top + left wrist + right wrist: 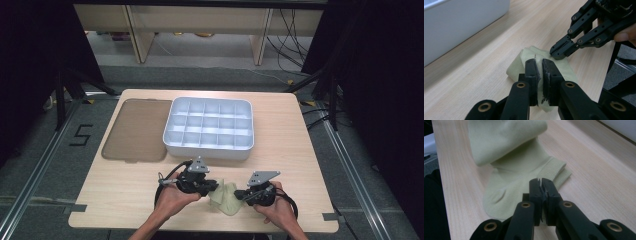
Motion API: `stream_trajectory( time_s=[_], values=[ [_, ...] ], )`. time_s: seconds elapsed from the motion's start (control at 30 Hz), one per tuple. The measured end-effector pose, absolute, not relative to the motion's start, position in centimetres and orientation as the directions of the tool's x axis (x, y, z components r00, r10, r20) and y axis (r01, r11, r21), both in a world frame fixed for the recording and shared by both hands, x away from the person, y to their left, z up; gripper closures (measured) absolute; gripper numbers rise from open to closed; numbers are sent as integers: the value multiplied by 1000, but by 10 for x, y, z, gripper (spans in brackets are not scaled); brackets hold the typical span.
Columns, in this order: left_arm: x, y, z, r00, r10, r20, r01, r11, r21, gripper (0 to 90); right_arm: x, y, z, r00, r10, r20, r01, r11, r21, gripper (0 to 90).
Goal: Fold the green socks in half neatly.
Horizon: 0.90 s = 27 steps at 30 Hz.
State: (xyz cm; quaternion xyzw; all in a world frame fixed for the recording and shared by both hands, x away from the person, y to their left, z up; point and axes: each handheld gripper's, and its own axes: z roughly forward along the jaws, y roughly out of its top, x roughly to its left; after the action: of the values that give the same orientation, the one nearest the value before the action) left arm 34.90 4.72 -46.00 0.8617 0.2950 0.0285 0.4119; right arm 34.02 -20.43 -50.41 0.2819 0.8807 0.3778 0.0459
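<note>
Left gripper (538,65) and right gripper (541,185) each pinch the sock (226,198) near the table's (300,200) front edge.

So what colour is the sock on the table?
Pale yellow-green; the sock shows best in the right gripper view.

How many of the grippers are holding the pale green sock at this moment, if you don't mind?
2. The left gripper pinches the sock at one side; the right gripper pinches its ribbed cuff end.
</note>
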Motion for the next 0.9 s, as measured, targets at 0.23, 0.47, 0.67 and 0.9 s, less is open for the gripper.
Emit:
stream_trajectory(
  time_s=[0.23,0.47,0.67,0.9],
  values=[
    [351,39,-467,830,524,-191,482,-501,718,819,340,-204,-504,-835,535,130,463,554,692,866],
    [352,33,-474,823,526,-214,496,-482,722,815,341,-204,-505,-844,522,124,448,558,698,865],
    [352,27,-482,823,522,-225,502,-483,717,808,341,-204,-505,-845,520,123,446,559,699,858],
    [353,24,-484,827,517,-221,497,-487,719,806,342,-210,-501,-819,557,136,472,521,711,834]
  ],
)
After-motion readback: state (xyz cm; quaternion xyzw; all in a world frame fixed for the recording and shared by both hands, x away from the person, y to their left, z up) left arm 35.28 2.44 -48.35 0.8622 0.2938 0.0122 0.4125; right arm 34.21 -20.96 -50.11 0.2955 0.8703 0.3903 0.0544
